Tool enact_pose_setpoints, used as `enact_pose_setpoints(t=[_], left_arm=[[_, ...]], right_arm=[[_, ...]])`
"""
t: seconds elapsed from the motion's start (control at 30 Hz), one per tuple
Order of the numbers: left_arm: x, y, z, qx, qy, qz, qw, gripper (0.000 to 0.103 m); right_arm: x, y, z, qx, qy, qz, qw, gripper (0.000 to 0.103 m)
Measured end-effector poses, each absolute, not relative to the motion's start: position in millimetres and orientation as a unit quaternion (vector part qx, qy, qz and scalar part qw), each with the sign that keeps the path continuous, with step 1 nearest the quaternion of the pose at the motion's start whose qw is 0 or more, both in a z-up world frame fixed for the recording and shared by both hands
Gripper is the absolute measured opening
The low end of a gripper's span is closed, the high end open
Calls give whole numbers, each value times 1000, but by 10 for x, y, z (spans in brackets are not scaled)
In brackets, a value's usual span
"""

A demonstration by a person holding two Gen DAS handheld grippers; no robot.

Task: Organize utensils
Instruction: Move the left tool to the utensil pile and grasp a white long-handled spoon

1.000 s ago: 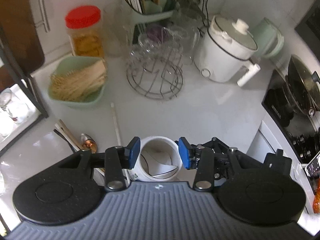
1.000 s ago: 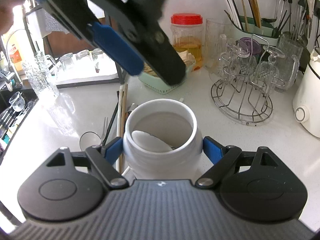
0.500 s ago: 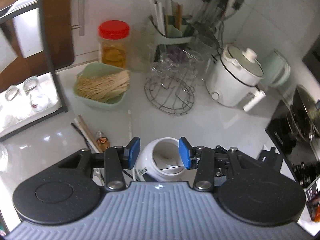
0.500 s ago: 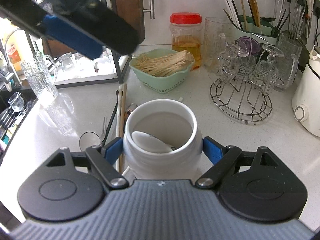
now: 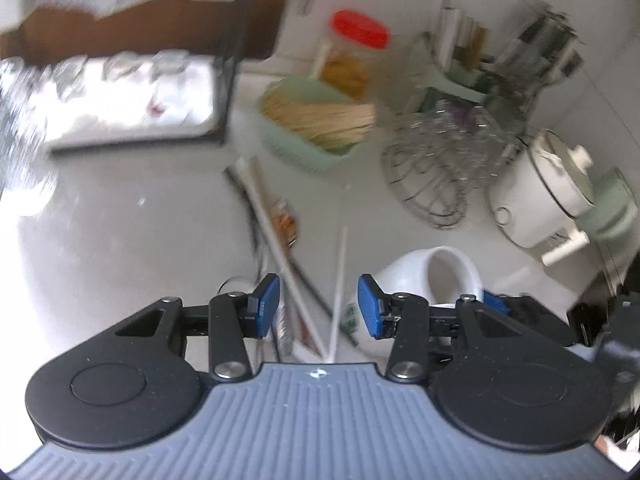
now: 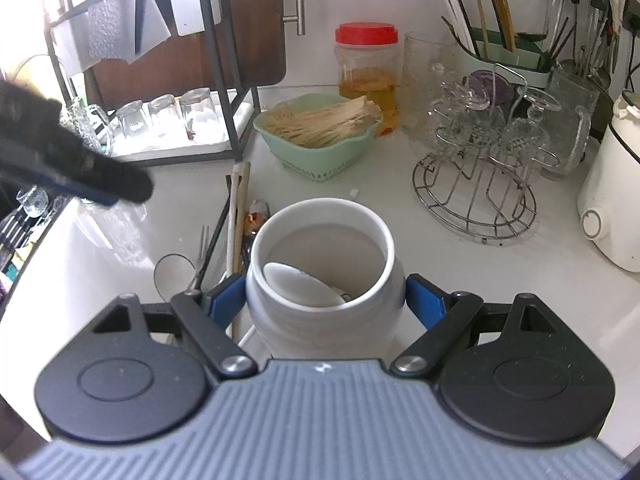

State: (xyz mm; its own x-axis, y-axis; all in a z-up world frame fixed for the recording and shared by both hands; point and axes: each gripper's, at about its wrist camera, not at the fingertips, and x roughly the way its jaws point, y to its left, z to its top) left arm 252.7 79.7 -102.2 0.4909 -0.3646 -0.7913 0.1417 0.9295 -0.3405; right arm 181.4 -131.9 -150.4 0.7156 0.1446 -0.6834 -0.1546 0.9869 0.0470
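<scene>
Left fingers (image 5: pixel 318 306) shifted from jar (image 5: pixel 434 276) to over chopsticks (image 5: pixel 336 292), empty.

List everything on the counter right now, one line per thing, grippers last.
Utensil crock: one, white, between the right gripper's pads, white spoon inside.
Loose utensils: several, chopsticks, fork and spoons, on the counter left of the crock.
Basket: one, pale green, holding tan sticks, behind the crock.
Jar: one, clear, red lid, by the wall.
Wire glass rack: one, metal, right of the basket.
Cooker: one, white, far right.
Chopstick caddy: one, green, back right.
Shelf glasses: several, clear, upside down, left.
Left gripper: open, above the loose utensils.
Right gripper: shut on the crock.
</scene>
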Motion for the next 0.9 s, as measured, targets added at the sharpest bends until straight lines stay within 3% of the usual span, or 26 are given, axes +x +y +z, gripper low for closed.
enact_pose_setpoints(t=[0.67,0.9], left_arm=[[2824,1240,-2057,-163,512,-90,839,47],[2921,1202,-2176,-171,514,-104,834,33]], right_arm=[[1864,-1381,-1462,-15,392,89,915,89],[1866,-1384,-1466,-16,392,92,915,89]])
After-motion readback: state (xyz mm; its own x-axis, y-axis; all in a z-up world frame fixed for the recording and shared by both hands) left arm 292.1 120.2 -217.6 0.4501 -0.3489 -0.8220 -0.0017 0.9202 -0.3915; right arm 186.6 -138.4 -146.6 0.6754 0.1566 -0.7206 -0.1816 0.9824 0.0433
